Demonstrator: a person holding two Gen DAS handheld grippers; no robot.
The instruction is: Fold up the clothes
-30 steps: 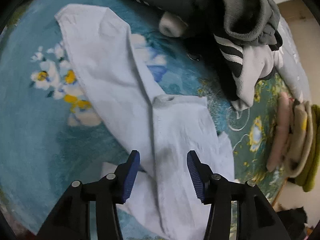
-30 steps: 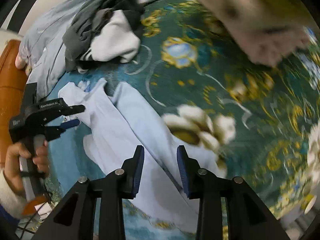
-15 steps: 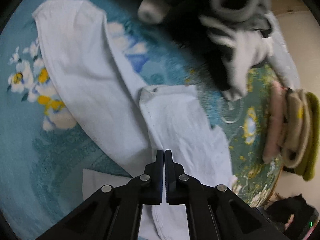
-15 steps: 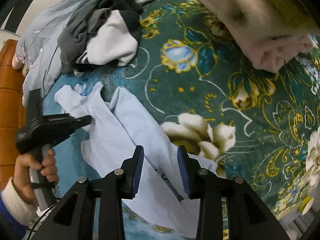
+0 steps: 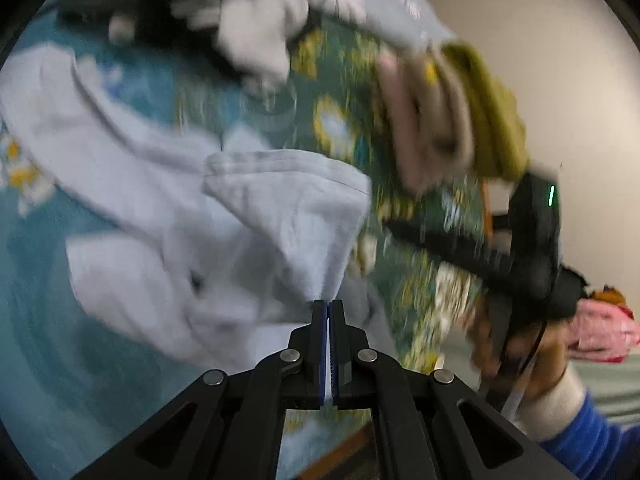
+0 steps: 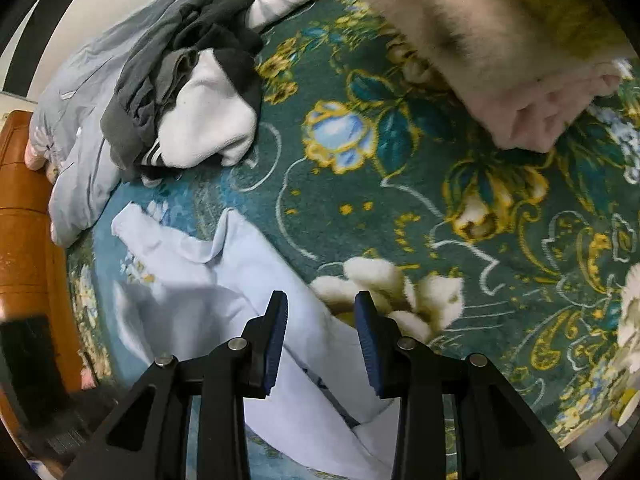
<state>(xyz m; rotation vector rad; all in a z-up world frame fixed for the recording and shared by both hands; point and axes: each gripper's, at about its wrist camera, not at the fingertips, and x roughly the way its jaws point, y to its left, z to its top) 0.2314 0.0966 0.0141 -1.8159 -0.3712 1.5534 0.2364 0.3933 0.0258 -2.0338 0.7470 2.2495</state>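
The left tool [image 5: 329, 308] has its jaws pressed together on a fold of the pale blue garment [image 5: 248, 216], pinched right at the tips so the cloth rises in a peak toward them. Ahead of and to the left of that tool the rest of the garment spreads over the teal floral blanket [image 5: 36, 280]; the left wrist view is blurred. To its right, a hand [image 5: 520, 356] in a white cuff and blue sleeve grips the black handle of the right tool.

The right tool [image 6: 322, 312] stands with its jaws well apart and nothing between them, hovering over the near edge of the same pale blue garment [image 6: 208, 296], which lies directly ahead of and below the tips and runs off to the left. Just ahead to its right is a cream flower in the blanket's pattern [image 6: 400, 288].

Farther ahead on the left sits a heap of dark grey and white clothes [image 6: 188, 100], with a light grey quilt [image 6: 80, 120] behind it. Far ahead on the right lies a stack of folded pink, beige and olive items [image 6: 500, 40], blurred.
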